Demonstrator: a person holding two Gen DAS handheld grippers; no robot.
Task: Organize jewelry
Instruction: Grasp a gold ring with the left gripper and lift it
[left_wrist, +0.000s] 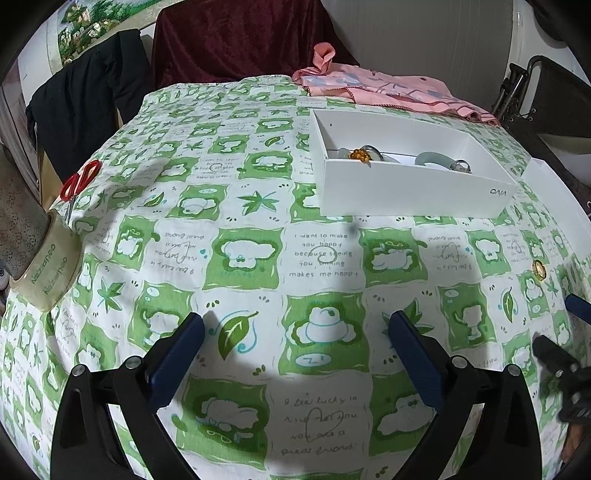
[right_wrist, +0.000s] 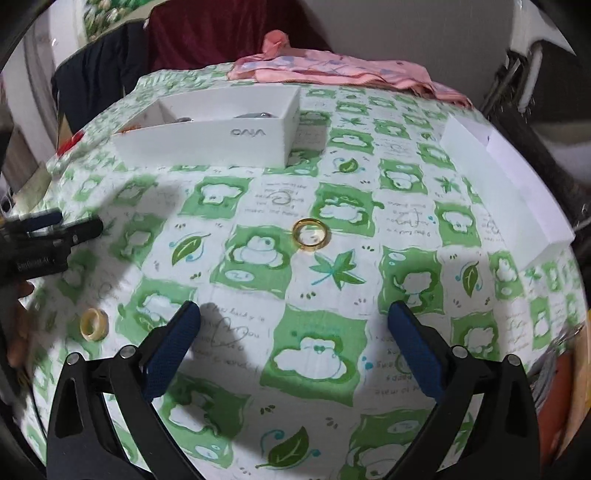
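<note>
Right wrist view: both grippers wide open, holding nothing.
Right gripper (right_wrist: 293, 325) hovers short of the gold ring (right_wrist: 310, 234) on the desk (right_wrist: 406, 206); left gripper (left_wrist: 295, 332) likewise gapes, white box (left_wrist: 410, 195) ahead.

Left gripper (left_wrist: 295, 321) and right gripper (right_wrist: 293, 314) seemingly both gape, empty.

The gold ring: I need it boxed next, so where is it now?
In the right wrist view the gold ring lies flat on the tablecloth, ahead of the open right gripper and nearer than the white box.
</note>
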